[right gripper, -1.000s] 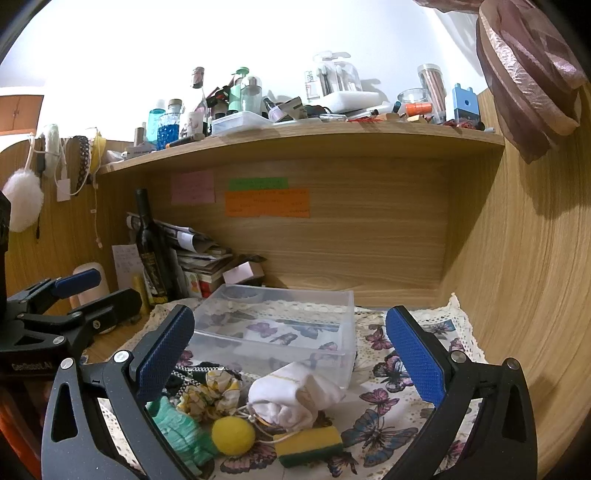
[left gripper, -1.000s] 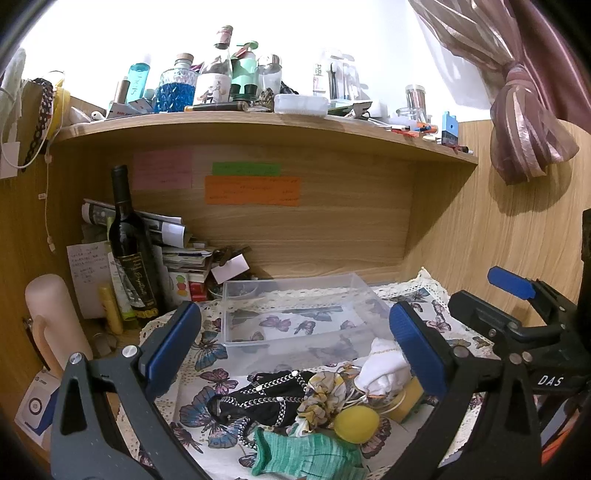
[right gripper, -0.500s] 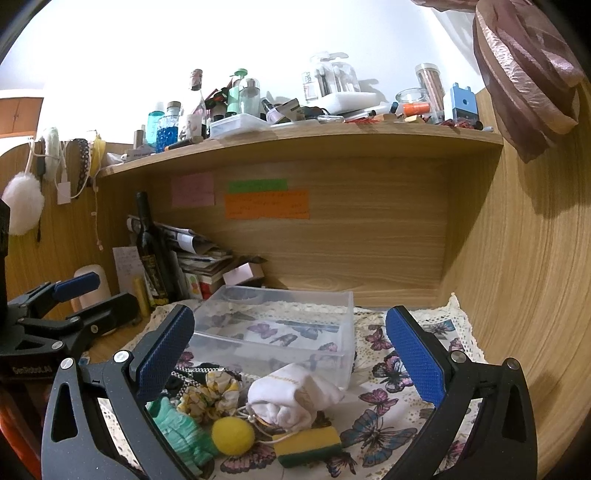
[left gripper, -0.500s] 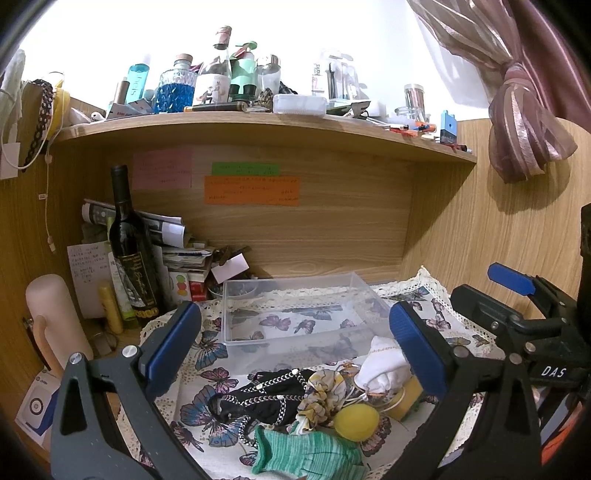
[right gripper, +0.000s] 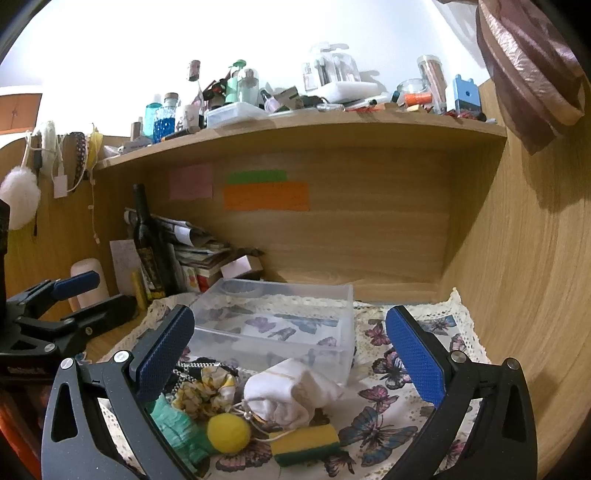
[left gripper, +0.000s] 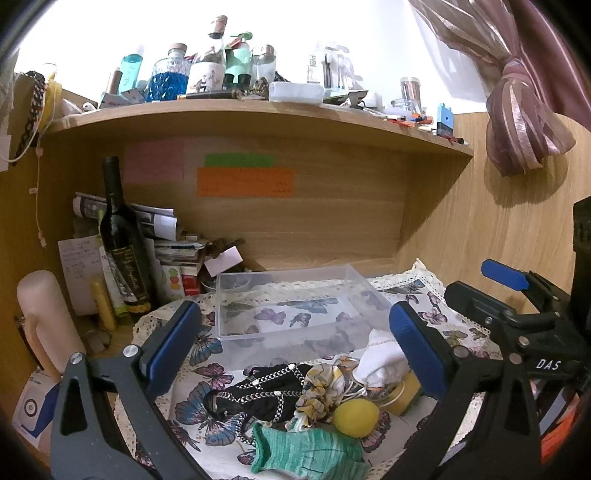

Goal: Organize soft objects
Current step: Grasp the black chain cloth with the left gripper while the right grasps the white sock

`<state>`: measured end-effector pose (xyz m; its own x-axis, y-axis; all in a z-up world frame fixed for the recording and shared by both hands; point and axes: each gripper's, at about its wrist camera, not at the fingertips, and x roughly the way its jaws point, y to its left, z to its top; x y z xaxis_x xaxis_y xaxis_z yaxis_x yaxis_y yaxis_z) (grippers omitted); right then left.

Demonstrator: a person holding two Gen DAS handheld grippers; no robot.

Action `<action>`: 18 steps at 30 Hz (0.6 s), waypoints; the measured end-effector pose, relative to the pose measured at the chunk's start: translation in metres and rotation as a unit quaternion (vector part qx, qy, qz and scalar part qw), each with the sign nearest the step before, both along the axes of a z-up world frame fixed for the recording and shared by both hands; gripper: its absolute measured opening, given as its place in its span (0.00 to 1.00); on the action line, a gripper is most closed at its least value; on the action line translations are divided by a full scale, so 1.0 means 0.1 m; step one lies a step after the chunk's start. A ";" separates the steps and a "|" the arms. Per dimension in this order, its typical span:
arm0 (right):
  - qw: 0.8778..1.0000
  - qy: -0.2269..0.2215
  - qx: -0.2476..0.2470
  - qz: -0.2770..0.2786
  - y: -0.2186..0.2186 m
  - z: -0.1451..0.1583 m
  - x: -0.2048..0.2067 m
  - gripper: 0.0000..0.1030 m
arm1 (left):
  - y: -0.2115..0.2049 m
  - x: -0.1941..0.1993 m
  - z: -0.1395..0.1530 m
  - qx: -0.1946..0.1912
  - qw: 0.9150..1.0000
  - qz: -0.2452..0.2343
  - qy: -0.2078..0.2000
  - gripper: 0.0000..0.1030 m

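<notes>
Almost no change from a moment ago. Left tool (left gripper: 293,349) and right tool (right gripper: 290,349) still wide open, holding nothing. Soft things (right gripper: 291,393) still piled near, just in front of the empty clear box (right gripper: 273,325). Sorting not begun.

Bright light blows out the white wall (left gripper: 295,33) above both tools. The curtain (left gripper: 524,136) casts a soft shadow; fisheye bending and black vignetting mark the edges.
</notes>
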<state>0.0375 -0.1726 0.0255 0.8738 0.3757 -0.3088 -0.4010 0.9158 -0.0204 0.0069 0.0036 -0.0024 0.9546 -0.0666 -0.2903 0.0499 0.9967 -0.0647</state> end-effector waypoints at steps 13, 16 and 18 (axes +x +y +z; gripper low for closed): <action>0.997 0.081 -0.002 -0.017 -0.13 -0.32 0.42 0.93 | 0.50 0.48 -0.37 -0.040 0.993 0.032 0.104 0.76; 0.994 0.108 -0.007 -0.013 -0.11 -0.46 0.49 0.90 | 0.49 0.58 -0.55 -0.041 0.990 0.028 0.133 0.76; 0.991 0.130 -0.007 -0.005 -0.09 -0.57 0.54 0.87 | 0.47 0.65 -0.67 -0.034 0.988 0.029 0.150 0.75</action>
